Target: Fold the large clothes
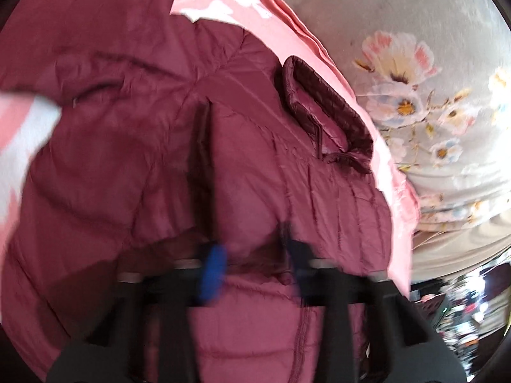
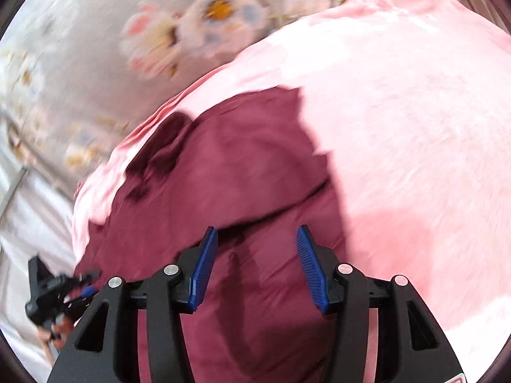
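A maroon puffer jacket [image 1: 143, 159] lies spread on a pink sheet [image 1: 223, 0], its dark collar [image 1: 319, 111] at the upper right. My left gripper [image 1: 254, 265] is blurred and low over the jacket's body. Its blue-padded fingers [image 1: 212, 269] stand apart with puffy fabric between them, and no firm pinch shows. In the right wrist view the jacket [image 2: 239, 175] fills the lower middle on the pink sheet [image 2: 399, 127]. My right gripper [image 2: 257, 265] hovers open above it with nothing between its pads. The left gripper [image 2: 64, 287] shows small at the jacket's left edge, in a person's hand [image 2: 52, 335].
Grey bedding with a flower print [image 1: 415, 63] lies beyond the pink sheet, seen also as flowered bedding [image 2: 95, 32] in the right wrist view. A cluttered room corner [image 1: 463, 303] shows past the bed's edge. White cloth [image 2: 28, 223] lies at the left.
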{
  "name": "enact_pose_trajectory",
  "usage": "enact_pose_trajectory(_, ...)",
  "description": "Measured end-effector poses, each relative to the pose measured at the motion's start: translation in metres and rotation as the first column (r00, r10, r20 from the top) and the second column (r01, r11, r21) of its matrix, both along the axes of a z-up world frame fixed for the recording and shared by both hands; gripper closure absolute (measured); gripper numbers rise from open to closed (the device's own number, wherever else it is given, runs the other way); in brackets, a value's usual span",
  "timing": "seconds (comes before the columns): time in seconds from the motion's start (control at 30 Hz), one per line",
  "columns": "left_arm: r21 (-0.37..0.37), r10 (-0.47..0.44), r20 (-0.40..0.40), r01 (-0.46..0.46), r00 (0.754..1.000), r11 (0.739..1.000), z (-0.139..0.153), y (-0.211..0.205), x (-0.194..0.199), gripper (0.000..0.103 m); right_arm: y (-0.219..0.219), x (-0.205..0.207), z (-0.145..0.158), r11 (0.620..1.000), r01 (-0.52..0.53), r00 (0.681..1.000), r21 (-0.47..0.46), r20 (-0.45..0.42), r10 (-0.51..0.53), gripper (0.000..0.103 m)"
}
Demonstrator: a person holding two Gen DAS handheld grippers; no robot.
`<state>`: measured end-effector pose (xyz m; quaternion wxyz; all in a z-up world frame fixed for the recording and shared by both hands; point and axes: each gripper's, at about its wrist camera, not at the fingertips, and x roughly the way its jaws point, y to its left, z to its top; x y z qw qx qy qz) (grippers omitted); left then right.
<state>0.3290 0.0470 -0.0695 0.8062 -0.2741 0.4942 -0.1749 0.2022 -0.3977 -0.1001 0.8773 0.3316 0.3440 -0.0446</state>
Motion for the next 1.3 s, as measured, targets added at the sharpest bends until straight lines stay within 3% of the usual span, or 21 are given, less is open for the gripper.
enact_pose_trajectory(0.07, 0.051, 0.018, 0.039, -0.020, 0.999, 0.998, 0.010, 0.006, 0.003, 0.093, -0.010, 0.007, -0.002, 1.000, 0.016, 1.000, 0.021, 0.004, -0.016, 0.052)
enact_pose_trajectory(0.2, 0.112, 0.052, 0.085, -0.061, 0.995, 0.992, 0.023, 0.023, 0.006, 0.094, -0.013, 0.024, -0.007, 0.996, 0.019, 1.000, 0.091, 0.022, -0.022, 0.057)
enact_pose_trajectory(0.23, 0.130, 0.060, 0.090, -0.071, 0.994, 0.989, 0.023, 0.026, 0.007, 0.094, -0.016, 0.032, -0.010, 0.987, 0.021, 0.999, 0.158, 0.039, -0.028, 0.059)
enact_pose_trajectory(0.33, 0.177, 0.067, 0.081, -0.080, 0.994, 0.981, 0.014, 0.030, 0.009, 0.094, -0.023, 0.032, -0.008, 0.974, 0.055, 0.994, 0.218, 0.085, -0.075, 0.079)
enact_pose_trajectory(0.37, 0.181, 0.066, 0.071, -0.077, 0.995, 0.980, 0.010, 0.030, 0.009, 0.094, -0.025, 0.027, -0.006, 0.971, 0.070, 0.989, 0.230, 0.108, -0.097, 0.091)
enact_pose_trajectory(0.47, 0.205, 0.063, 0.054, -0.073, 0.997, 0.976, -0.003, 0.031, 0.005, 0.094, -0.028, 0.012, 0.000, 0.962, 0.117, 0.974, 0.248, 0.160, -0.159, 0.100)
enact_pose_trajectory(0.53, 0.221, 0.052, 0.046, -0.061, 0.998, 0.973, -0.012, 0.027, 0.003, 0.094, -0.027, 0.008, -0.002, 0.967, 0.153, 0.974, 0.203, 0.135, -0.182, 0.102)
enact_pose_trajectory(0.63, 0.249, 0.044, 0.053, -0.056, 0.998, 0.967, -0.021, 0.023, 0.000, 0.094, -0.013, 0.027, -0.016, 0.988, 0.155, 0.988, 0.020, -0.027, -0.154, 0.103)
enact_pose_trajectory(0.7, 0.280, 0.034, 0.076, -0.054, 0.997, 0.959, -0.022, 0.020, -0.001, 0.094, -0.003, 0.033, -0.016, 0.988, 0.137, 0.988, -0.073, -0.058, -0.142, 0.103)
enact_pose_trajectory(0.8, 0.332, 0.022, 0.105, -0.056, 0.994, 0.942, -0.021, 0.014, -0.003, 0.094, 0.016, 0.043, -0.004, 0.964, 0.095, 0.985, -0.247, -0.114, -0.126, 0.103)
enact_pose_trajectory(0.9, 0.395, 0.007, 0.143, -0.064, 0.990, 0.916, -0.014, 0.009, -0.010, 0.087, 0.038, 0.032, 0.016, 0.915, 0.047, 0.985, -0.402, -0.136, -0.111, 0.101)
enact_pose_trajectory(0.97, 0.437, 0.019, 0.182, -0.098, 0.983, 0.894, -0.001, 0.014, -0.021, 0.065, 0.043, 0.016, 0.028, 0.889, 0.043, 0.988, -0.456, -0.114, -0.107, 0.099)
enact_pose_trajectory(1.0, 0.471, 0.035, 0.232, -0.144, 0.972, 0.870, 0.011, 0.018, -0.029, 0.059, 0.045, 0.010, 0.038, 0.879, 0.045, 0.991, -0.474, -0.093, -0.101, 0.097)
enact_pose_trajectory(1.03, 0.491, 0.042, 0.276, -0.178, 0.960, 0.853, 0.023, 0.021, -0.036, 0.047, 0.045, 0.007, 0.047, 0.878, 0.048, 0.993, -0.477, -0.072, -0.093, 0.096)
enact_pose_trajectory(1.13, 0.515, 0.037, 0.383, -0.247, 0.923, 0.821, 0.059, 0.021, -0.045, 0.044, 0.044, 0.015, 0.067, 0.887, 0.047, 0.997, -0.460, -0.028, -0.068, 0.096)
enact_pose_trajectory(1.23, 0.489, 0.022, 0.405, -0.238, 0.914, 0.839, 0.079, 0.005, -0.031, 0.045, 0.053, 0.040, 0.079, 0.881, 0.025, 1.000, -0.473, -0.001, -0.029, 0.096)
enact_pose_trajectory(1.3, 0.492, 0.006, 0.381, -0.208, 0.925, 0.845, 0.074, -0.011, -0.015, 0.045, 0.056, 0.060, 0.072, 0.873, 0.001, 1.000, -0.488, -0.027, -0.016, 0.097)
